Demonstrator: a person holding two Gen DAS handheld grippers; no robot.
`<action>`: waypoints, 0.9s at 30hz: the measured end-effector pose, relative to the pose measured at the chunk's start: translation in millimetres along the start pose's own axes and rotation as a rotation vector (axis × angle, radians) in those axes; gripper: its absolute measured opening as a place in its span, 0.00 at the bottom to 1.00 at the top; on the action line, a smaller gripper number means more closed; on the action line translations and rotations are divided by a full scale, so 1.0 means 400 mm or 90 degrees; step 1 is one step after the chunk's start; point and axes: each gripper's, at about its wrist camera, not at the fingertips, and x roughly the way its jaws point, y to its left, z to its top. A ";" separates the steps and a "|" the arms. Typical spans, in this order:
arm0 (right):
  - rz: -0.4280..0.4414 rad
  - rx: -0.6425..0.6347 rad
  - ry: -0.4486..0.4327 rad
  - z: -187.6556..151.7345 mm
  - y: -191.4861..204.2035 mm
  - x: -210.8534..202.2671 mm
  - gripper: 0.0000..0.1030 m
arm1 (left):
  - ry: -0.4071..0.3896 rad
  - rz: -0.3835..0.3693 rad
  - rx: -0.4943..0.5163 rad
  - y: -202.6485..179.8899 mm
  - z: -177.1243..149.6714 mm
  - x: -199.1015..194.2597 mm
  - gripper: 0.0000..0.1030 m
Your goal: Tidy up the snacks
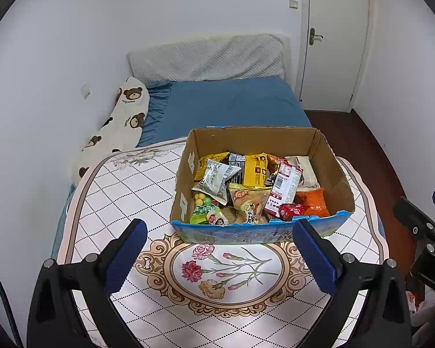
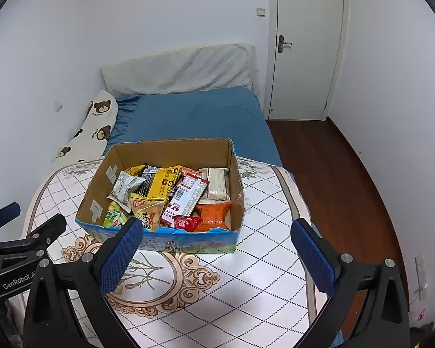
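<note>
White walls, a closed door (image 1: 333, 40) and a bed with a blue sheet (image 1: 232, 104) are filling the background of the left wrist view. A tabletop (image 1: 124, 191) under a quilted cloth with a flower medallion is carrying a cardboard box (image 1: 188, 171), which is sitting toward the far side of the cloth. The box is lying open at the top and is holding a loose pile of snacks: a yellow packet (image 1: 253, 171), a grey-white packet (image 1: 216, 179), a red-and-white packet (image 1: 284, 188), an orange packet (image 1: 314, 203), a small red packet (image 1: 290, 210) and a green bag of sweets (image 1: 201, 211). The left tool (image 1: 220, 255) is hovering above the cloth on the near side of the box, its 2 blue-padded fingers standing wide apart and gripping nothing. Part of the right tool is showing at the right edge. Chinese characters are running along the box's blue front, too small to read.

Turning to the right wrist view, the same cardboard box (image 2: 171, 150) is sitting on the tabletop (image 2: 269, 232) with the snacks inside. The right tool (image 2: 217, 252) is hanging just short of the box, spread wide and empty. The left tool (image 2: 11, 232) is showing at the left edge, its body lettered "GenRobot.A".
</note>
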 end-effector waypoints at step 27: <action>-0.007 0.001 0.000 -0.016 -0.011 -0.007 1.00 | -0.006 0.001 0.009 -0.001 -0.013 -0.021 1.00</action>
